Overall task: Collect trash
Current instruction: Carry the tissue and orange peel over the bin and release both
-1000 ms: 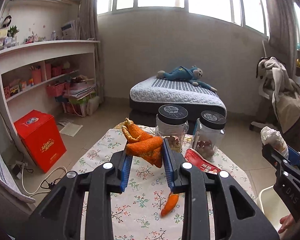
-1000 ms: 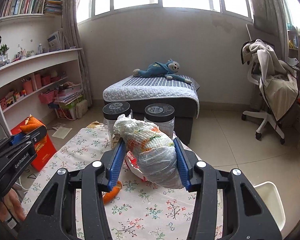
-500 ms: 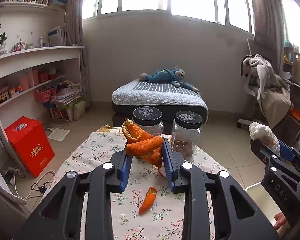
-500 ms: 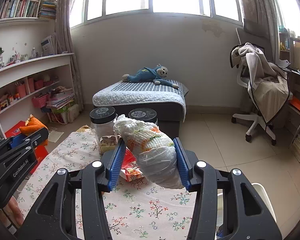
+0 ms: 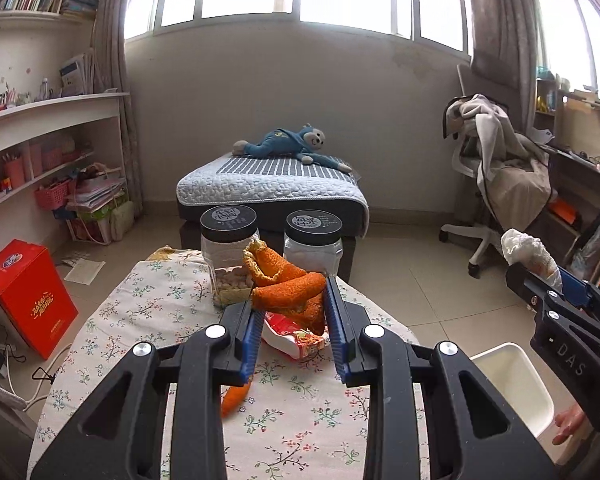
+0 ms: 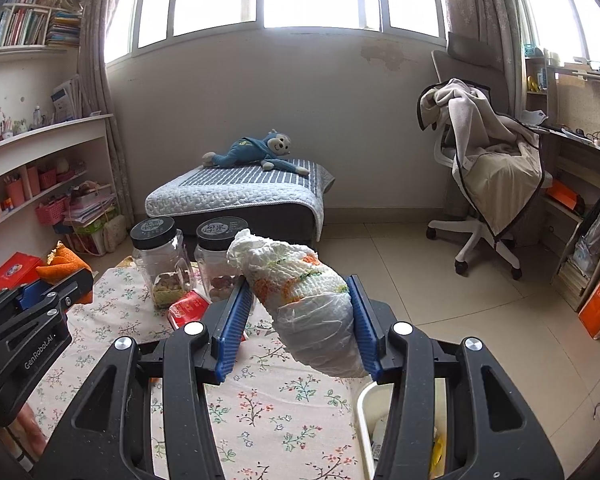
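My left gripper (image 5: 290, 304) is shut on a curled orange peel (image 5: 288, 286) and holds it above the floral tablecloth (image 5: 140, 312). My right gripper (image 6: 298, 312) is shut on a crumpled white tissue wad with orange marks (image 6: 308, 300), held above the table's right edge. A white trash bin (image 5: 512, 392) stands beside the table on the right; in the right wrist view its rim (image 6: 364, 412) lies just below the wad. A loose orange peel strip (image 5: 236, 396) and a red snack wrapper (image 5: 296, 334) lie on the table.
Two black-lidded clear jars (image 5: 230, 256) (image 5: 314, 240) stand at the table's far end. Beyond are a bed (image 5: 272, 192) with a blue plush monkey, shelves on the left, a red box (image 5: 28, 300) on the floor and an office chair (image 5: 496, 184) on the right.
Both grippers have swung to the right with their loads still held. The white bin has come into view under the right gripper and nearer the left one.
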Demonstrator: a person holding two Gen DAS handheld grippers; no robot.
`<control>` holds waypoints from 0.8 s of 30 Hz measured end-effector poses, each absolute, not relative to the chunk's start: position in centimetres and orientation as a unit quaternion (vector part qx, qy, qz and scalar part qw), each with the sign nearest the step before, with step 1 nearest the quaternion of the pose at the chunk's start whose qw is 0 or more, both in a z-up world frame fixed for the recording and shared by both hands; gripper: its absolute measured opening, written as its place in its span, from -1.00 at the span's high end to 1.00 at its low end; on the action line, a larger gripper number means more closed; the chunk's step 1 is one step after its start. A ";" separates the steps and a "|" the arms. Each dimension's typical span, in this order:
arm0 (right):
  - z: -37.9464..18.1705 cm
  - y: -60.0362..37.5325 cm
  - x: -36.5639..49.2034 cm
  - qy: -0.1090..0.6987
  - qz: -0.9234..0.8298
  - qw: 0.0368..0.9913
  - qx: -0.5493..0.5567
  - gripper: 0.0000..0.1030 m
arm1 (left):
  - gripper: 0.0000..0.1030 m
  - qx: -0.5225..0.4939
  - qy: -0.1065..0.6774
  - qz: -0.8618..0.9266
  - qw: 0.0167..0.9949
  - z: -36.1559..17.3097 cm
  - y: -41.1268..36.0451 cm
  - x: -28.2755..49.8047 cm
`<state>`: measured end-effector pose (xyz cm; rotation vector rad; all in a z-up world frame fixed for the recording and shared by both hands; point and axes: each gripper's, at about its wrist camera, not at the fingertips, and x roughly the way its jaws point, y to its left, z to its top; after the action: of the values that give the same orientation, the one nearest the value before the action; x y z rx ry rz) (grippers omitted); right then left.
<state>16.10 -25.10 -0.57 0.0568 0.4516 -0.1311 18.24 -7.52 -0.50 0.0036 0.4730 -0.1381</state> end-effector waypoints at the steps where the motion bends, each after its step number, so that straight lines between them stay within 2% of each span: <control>1: -0.7 -25.7 16.0 0.226 -0.072 0.971 0.030 0.11 | 0.42 0.003 0.234 -0.072 0.970 -0.5 -7.9 18.2; 12: -3.1 -33.4 16.0 0.299 -0.171 0.936 0.074 0.08 | 0.41 0.024 0.245 -0.112 0.963 -1.7 -12.0 17.7; 14: -3.5 -34.8 15.8 0.307 -0.186 0.929 0.092 -0.06 | 0.41 0.027 0.249 -0.121 0.961 -2.0 -12.8 17.6; 16: -3.6 -36.1 15.3 0.304 -0.205 0.924 0.105 -0.37 | 0.41 0.032 0.251 -0.130 0.959 -2.3 -13.8 17.4; 21: -3.4 -38.8 14.0 0.289 -0.251 0.915 0.127 -0.74 | 0.38 0.036 0.268 -0.160 0.950 -2.9 -16.6 17.3; 24: -3.2 -40.4 13.2 0.280 -0.279 0.909 0.134 -0.84 | 0.38 0.036 0.281 -0.182 0.942 -3.4 -18.8 17.2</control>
<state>13.21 -40.36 -3.15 0.2769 0.5770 -0.5762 17.17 -18.80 -3.39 0.0741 0.5734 -0.3718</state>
